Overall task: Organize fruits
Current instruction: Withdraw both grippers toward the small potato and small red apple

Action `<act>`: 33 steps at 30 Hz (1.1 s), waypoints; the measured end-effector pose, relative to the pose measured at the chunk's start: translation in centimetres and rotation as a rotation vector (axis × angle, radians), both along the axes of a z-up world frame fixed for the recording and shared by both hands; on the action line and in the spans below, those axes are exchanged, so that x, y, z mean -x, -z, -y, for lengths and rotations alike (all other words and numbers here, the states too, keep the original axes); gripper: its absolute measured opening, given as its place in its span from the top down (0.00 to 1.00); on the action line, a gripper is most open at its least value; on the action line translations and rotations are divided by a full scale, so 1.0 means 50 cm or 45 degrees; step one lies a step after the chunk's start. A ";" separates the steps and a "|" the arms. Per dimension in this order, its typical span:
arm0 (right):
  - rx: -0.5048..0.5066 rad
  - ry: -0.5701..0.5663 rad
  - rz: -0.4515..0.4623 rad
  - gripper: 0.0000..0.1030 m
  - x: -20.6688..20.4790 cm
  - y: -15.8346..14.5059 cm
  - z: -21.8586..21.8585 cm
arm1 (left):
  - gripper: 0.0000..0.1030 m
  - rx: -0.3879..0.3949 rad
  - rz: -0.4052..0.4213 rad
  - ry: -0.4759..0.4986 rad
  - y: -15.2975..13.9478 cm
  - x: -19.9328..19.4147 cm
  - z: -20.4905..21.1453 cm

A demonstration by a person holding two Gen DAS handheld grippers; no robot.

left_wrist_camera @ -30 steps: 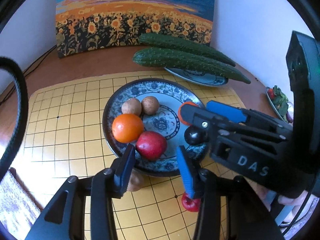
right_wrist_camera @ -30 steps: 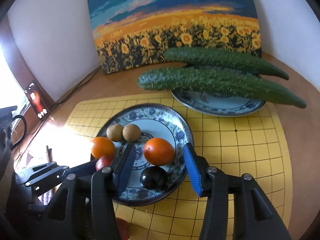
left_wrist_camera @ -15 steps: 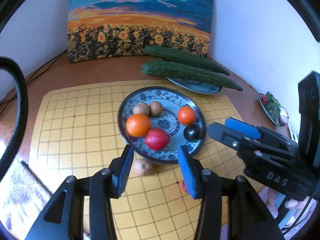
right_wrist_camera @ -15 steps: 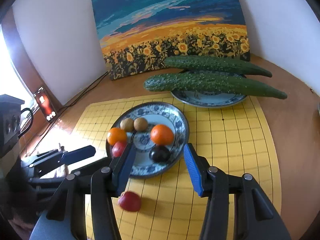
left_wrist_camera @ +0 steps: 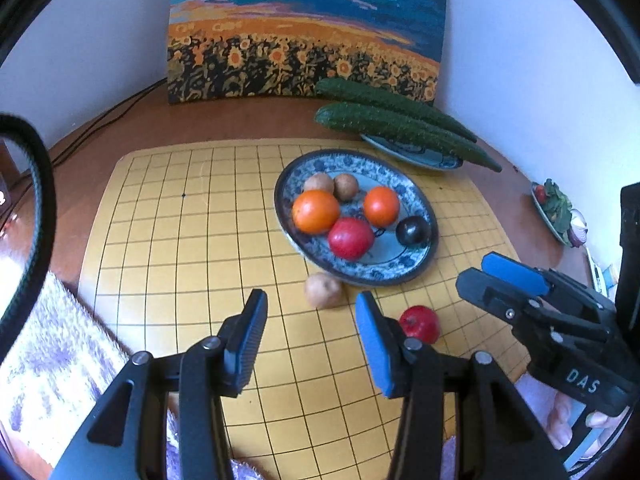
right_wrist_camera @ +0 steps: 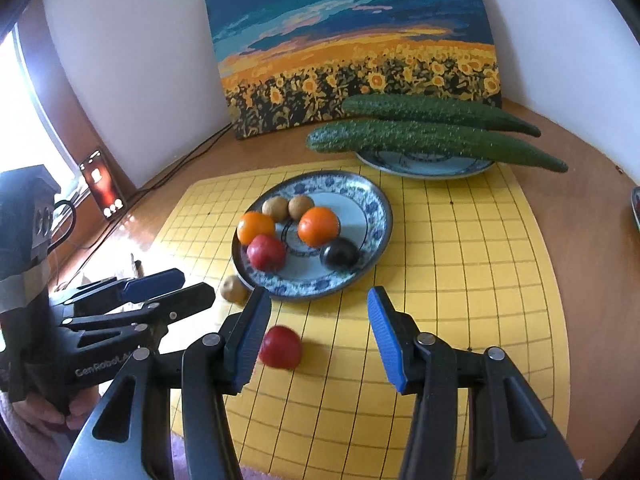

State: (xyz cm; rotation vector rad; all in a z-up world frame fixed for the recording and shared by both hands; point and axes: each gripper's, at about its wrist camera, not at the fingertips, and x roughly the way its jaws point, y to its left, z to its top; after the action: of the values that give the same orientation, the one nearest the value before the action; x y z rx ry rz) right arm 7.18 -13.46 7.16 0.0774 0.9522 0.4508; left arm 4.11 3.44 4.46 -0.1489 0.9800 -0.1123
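The left half of the yellow grid mat (left_wrist_camera: 168, 240) lies bare and passable. On its near edge a loose brown fruit (left_wrist_camera: 323, 290) and a red fruit (left_wrist_camera: 420, 324) block the way to the fruit plate (left_wrist_camera: 416, 276), and the cucumbers (right_wrist_camera: 432, 140) bar the far side.

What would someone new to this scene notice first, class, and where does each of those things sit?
The blue-patterned plate in the middle of the yellow grid mat draws the eye, with its two oranges, two brown fruits, a red fruit and a dark plum. Behind it, two long cucumbers lie across a second plate, before a sunflower painting leaning on the wall. A stray brown fruit and a stray red fruit lie on the mat nearer the open grippers.
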 end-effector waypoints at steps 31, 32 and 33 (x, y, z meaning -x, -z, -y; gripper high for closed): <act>0.070 -0.056 -0.024 0.50 0.043 0.033 -0.022 | 0.59 -0.057 -0.038 0.024 0.051 -0.039 0.037; 0.075 -0.060 -0.024 0.50 0.044 0.033 -0.024 | 0.60 -0.056 -0.040 0.026 0.053 -0.040 0.037; 0.080 -0.063 -0.024 0.50 0.044 0.034 -0.026 | 0.60 -0.054 -0.042 0.028 0.055 -0.041 0.037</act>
State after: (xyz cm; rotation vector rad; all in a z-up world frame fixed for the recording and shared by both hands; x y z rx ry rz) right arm 4.98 -12.18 5.45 0.0011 0.9875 0.4663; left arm 6.15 1.56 1.73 -0.1011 1.0163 -0.1094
